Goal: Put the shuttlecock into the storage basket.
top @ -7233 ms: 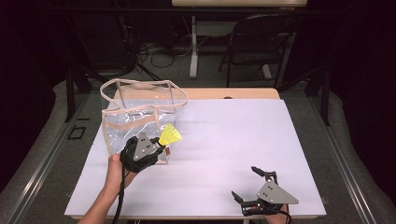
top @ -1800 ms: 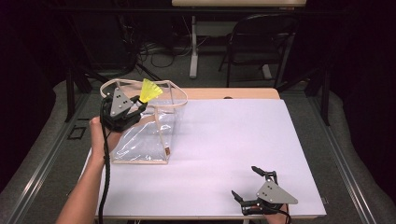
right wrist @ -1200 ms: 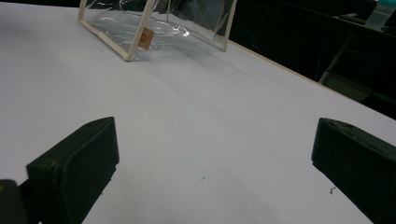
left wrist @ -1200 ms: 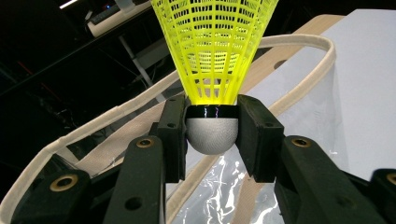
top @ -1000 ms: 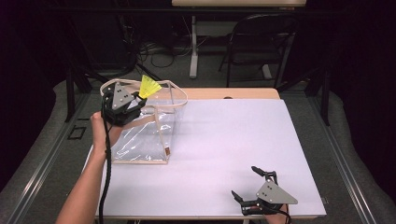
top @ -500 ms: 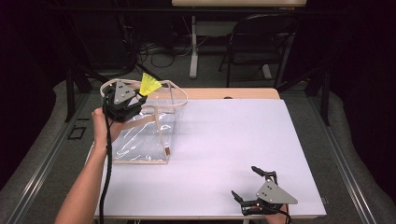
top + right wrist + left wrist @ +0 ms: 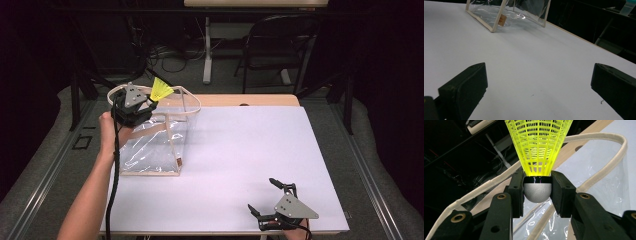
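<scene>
The left tongs [image 7: 537, 192] are clenched on a yellow shuttlecock [image 7: 538, 157], their black pads pressing either side of its grey rounded cork at the centre of the left gripper view, the netted skirt fanning up to the top edge of the frame. In the high view the same tongs [image 7: 148, 101] sit in the upper left of the frame, with the shuttlecock [image 7: 161, 90] poking up and to the right from them, above the open mouth of a clear plastic bag [image 7: 155, 145]. The bag's cream-trimmed rim and handle loop curve behind the shuttlecock in the left gripper view. The bag stands on the left part of the white surface [image 7: 240, 165], a small tan tag at its lower corner.

The right tongs [image 7: 264, 196] are released, jaws spread wide with nothing between them, resting low on the surface at the lower right of the high view, well apart from the bag. In the right gripper view their two black pads frame bare white surface [image 7: 536, 70], and the bag [image 7: 506, 13] lies at the top left of that frame.
</scene>
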The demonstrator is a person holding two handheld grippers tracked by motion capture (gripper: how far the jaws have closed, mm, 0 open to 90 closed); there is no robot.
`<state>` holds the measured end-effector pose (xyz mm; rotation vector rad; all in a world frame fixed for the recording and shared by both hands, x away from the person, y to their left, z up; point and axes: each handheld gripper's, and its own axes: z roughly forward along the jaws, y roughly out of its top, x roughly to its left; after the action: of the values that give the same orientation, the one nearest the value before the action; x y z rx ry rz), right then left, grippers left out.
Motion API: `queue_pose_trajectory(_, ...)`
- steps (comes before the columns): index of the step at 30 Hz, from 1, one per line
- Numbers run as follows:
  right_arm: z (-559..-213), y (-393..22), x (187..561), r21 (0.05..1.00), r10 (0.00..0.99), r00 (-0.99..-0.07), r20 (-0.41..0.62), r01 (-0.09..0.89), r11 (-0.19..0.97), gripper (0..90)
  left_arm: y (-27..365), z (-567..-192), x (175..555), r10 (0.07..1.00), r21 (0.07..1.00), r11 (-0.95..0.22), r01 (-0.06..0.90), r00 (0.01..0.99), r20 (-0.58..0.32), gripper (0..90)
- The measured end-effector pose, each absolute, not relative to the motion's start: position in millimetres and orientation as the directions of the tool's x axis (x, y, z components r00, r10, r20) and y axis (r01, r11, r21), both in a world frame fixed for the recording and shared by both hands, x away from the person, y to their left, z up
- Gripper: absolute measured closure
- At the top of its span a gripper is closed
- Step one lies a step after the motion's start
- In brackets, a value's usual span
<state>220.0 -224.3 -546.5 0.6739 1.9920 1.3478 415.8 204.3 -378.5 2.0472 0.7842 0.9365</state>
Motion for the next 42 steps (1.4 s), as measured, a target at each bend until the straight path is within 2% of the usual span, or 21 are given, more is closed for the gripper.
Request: queue_pose_trajectory(42, -546.9, -224.0, 220.7, 0.934, 0.709, -0.670, -0.218, 0.066, 0.350, 0.3, 208.1, -386.1, 442.7, 0.660, 0.713, -0.662, 0.230, 0.629, 0.410, 64.7)
